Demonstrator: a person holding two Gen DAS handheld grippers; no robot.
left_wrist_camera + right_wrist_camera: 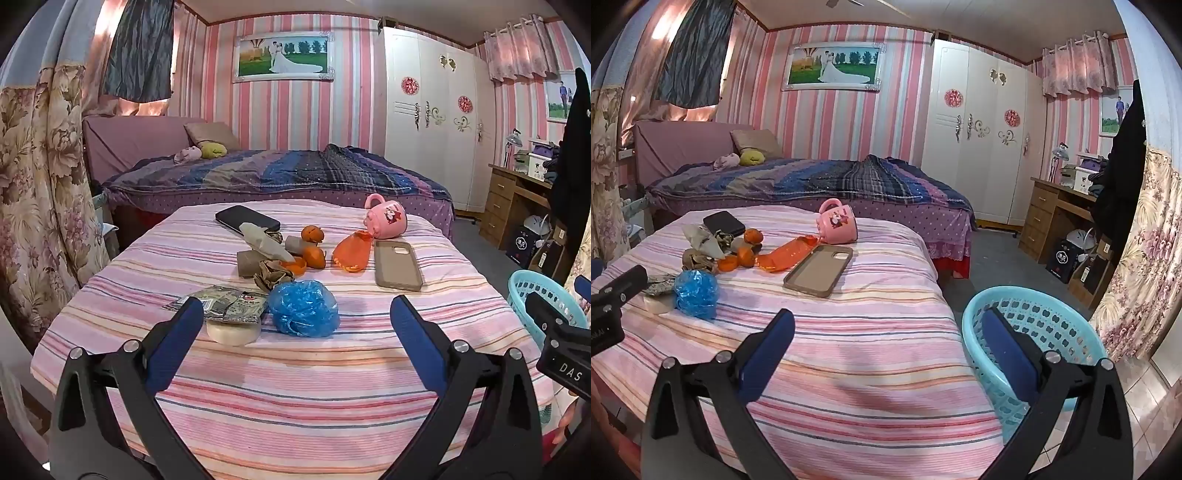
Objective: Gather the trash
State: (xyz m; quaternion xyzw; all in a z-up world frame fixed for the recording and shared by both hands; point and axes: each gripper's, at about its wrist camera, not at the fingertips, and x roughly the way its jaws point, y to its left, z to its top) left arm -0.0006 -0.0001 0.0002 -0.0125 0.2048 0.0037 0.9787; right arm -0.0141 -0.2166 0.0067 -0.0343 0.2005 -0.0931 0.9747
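Trash lies on a table under a pink striped cloth (295,369): a crumpled blue plastic bag (303,308), foil snack wrappers (225,304), a roll of tape (233,331), crumpled brown paper (273,275), cardboard tubes (249,263), an orange plastic wrapper (351,253) and orange peels (313,254). My left gripper (295,314) hovers open over the near table, just short of the blue bag (695,293). My right gripper (886,328) is open too, above the table's right edge, its right finger in front of a light blue basket (1067,332) on the floor. Nothing is held.
A black phone (247,218), a tan phone case (397,263) and a tipped pink mug (386,218) also lie on the cloth. A bed (277,177) stands behind the table, a white wardrobe (428,110) and a wooden desk (513,199) to the right. Floral curtains (33,184) hang at left.
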